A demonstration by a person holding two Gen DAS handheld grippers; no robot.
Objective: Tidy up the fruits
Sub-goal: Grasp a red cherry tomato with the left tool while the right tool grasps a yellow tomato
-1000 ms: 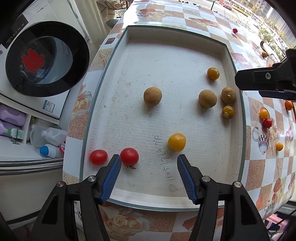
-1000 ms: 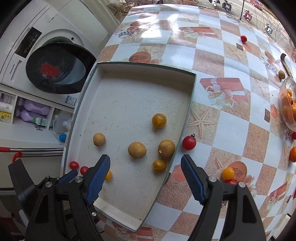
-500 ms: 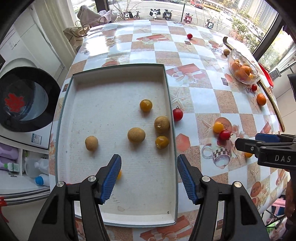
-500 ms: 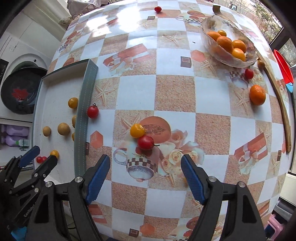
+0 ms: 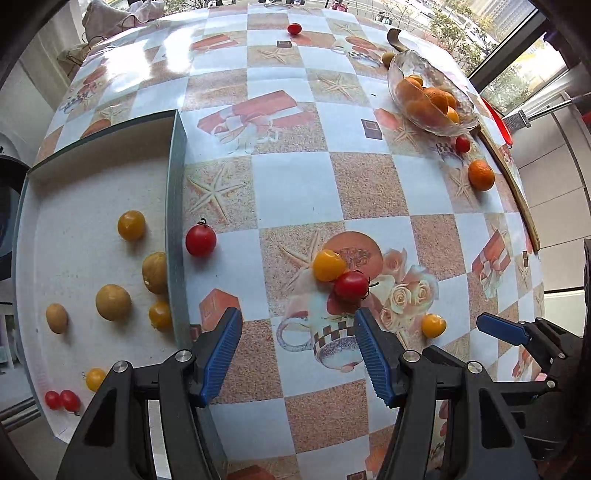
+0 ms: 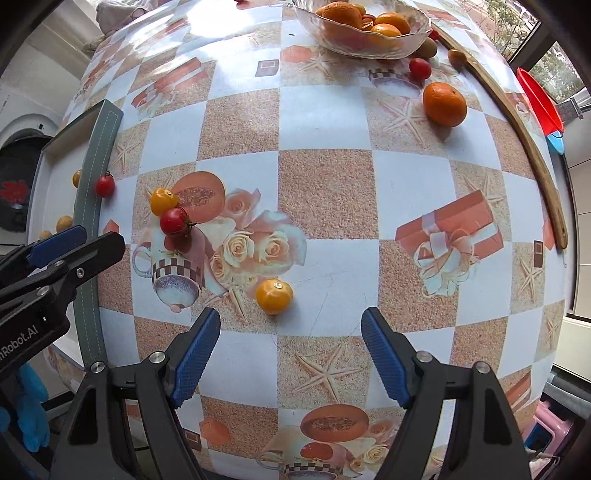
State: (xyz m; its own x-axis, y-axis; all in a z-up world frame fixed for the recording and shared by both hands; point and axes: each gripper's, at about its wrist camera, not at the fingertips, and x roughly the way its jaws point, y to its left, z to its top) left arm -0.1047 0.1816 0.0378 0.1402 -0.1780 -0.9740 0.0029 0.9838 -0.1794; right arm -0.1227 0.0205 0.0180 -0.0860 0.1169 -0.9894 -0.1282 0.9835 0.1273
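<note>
My left gripper (image 5: 297,354) is open and empty above the checked tablecloth, just short of a yellow tomato (image 5: 328,265) touching a red tomato (image 5: 351,285). My right gripper (image 6: 290,354) is open and empty, just short of a small yellow-orange fruit (image 6: 274,295), which also shows in the left wrist view (image 5: 433,325). A white tray (image 5: 173,192) at left holds several yellow, brown and red fruits. A red tomato (image 5: 200,240) lies just outside the tray's right wall. A glass bowl (image 6: 413,40) of oranges stands at the far side, with a loose orange (image 6: 444,104) and red tomato (image 6: 420,68) near it.
A curved wooden piece (image 6: 532,147) runs along the table's right edge. A red dish (image 6: 539,99) sits beyond it. A washing machine (image 6: 18,184) stands left of the table. Another red tomato (image 5: 294,28) lies at the table's far end.
Both grippers have swung right, from over the tray to over the tablecloth. The loose tomatoes and the small yellow-orange fruit are now close in front. Both stay open.
</note>
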